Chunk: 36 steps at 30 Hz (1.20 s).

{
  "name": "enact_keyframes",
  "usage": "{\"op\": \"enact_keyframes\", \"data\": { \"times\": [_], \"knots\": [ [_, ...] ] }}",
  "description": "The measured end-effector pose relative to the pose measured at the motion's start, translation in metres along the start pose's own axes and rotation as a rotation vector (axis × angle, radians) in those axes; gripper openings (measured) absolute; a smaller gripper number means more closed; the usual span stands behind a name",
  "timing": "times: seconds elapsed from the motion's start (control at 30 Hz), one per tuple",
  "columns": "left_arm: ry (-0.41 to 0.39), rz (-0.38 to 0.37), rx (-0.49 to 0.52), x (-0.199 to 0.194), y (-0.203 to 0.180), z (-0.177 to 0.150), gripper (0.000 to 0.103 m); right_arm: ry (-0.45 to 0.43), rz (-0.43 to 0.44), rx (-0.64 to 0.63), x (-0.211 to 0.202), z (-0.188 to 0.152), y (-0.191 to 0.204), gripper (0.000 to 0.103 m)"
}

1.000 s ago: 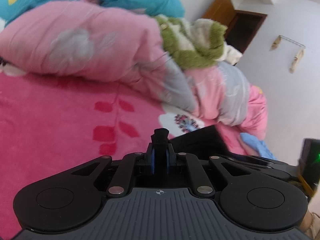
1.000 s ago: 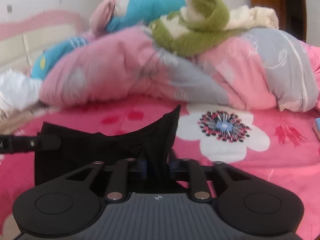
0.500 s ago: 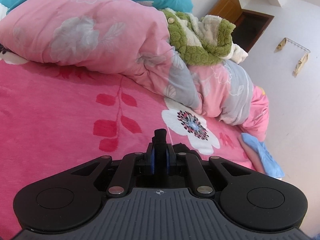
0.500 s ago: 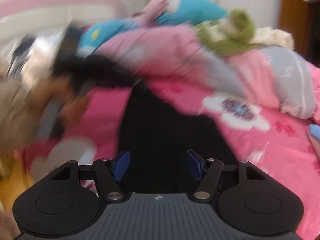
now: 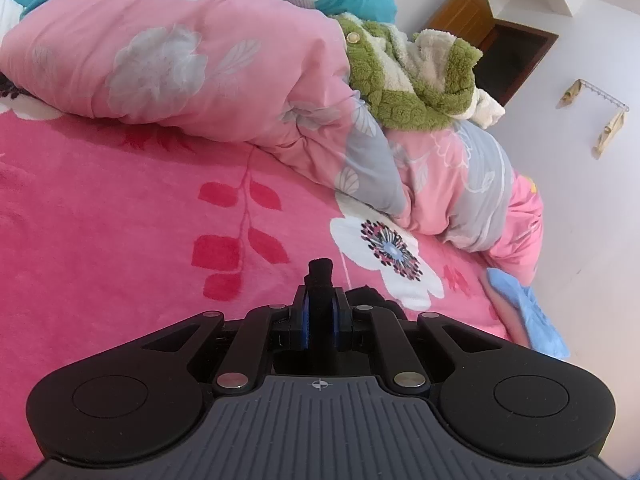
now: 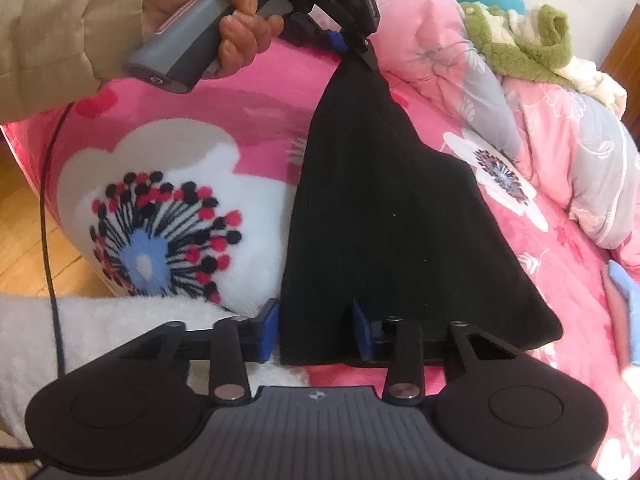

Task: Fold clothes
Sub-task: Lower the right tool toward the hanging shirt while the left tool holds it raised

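So the big change over the last second: the right hand-held gripper (image 6: 316, 336) let go. A second back its jaws were pinched on the black knit garment (image 6: 400, 220); now the blue pads sit wide apart with the lower hem running loose between them, nothing clamped. The left hand-held gripper (image 5: 319, 304) hasn't let up, jaws squeezed together on a nub of that black cloth, and it has swung up to about 12 o'clock in the right wrist view. The cloth now hangs from that one corner and fans down toward 6 o'clock over the pink floral blanket on the bed (image 6: 160, 200). My guess is that's a re-grip between folds, with the right side free to grab a new edge, though how many folds are in already I can't tell.

Counting, biggest first:
- one pink-and-grey flowered quilt (image 5: 192, 64), bunched at 12 o'clock
- one black garment
- one green-and-cream fleece jacket (image 5: 416, 80) heaped on the quilt
- one light blue cloth (image 5: 528, 312) at the bed edge, 3 o'clock
- two grippers
- one hand (image 6: 236, 12) in a beige sleeve on the left handle
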<state>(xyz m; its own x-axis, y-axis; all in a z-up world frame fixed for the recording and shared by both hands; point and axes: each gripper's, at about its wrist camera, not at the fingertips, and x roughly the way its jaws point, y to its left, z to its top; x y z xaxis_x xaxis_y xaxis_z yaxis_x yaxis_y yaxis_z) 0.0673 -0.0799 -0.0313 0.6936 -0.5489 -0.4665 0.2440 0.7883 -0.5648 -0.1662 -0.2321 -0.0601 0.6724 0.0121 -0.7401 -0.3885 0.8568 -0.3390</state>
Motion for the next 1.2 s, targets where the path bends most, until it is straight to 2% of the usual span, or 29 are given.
{"op": "enact_keyframes", "data": {
  "times": [0.07, 0.23, 0.4, 0.63, 0.83, 0.97, 1.03, 1.1, 1.2],
  "knots": [
    [-0.001, -0.003, -0.001, 0.0, -0.001, 0.001, 0.008, -0.009, -0.012, 0.027, -0.005, -0.002, -0.003, 0.007],
    [-0.008, -0.038, 0.03, 0.003, -0.022, 0.015, 0.007, -0.103, -0.068, 0.136, -0.035, 0.003, -0.038, 0.006],
    [-0.011, -0.079, 0.054, 0.019, -0.057, 0.034, 0.007, -0.213, -0.113, 0.254, -0.065, 0.01, -0.097, 0.006],
    [0.02, -0.118, 0.045, 0.061, -0.11, 0.066, 0.007, -0.303, -0.162, 0.311, -0.077, 0.018, -0.173, 0.006],
    [-0.008, -0.197, 0.021, 0.075, -0.15, 0.094, 0.007, -0.37, -0.213, 0.334, -0.096, 0.025, -0.23, 0.006],
    [-0.006, -0.226, 0.017, 0.077, -0.153, 0.095, 0.007, -0.409, -0.239, 0.285, -0.119, 0.036, -0.233, 0.006],
    [0.017, -0.205, 0.01, 0.077, -0.135, 0.086, 0.007, -0.415, -0.236, 0.255, -0.125, 0.04, -0.222, 0.006],
    [0.042, -0.182, 0.003, 0.076, -0.117, 0.077, 0.007, -0.411, -0.207, 0.23, -0.123, 0.041, -0.204, 0.006],
    [0.079, -0.147, -0.007, 0.076, -0.09, 0.063, 0.007, -0.396, -0.121, 0.207, -0.106, 0.039, -0.17, 0.006]
  ]
}}
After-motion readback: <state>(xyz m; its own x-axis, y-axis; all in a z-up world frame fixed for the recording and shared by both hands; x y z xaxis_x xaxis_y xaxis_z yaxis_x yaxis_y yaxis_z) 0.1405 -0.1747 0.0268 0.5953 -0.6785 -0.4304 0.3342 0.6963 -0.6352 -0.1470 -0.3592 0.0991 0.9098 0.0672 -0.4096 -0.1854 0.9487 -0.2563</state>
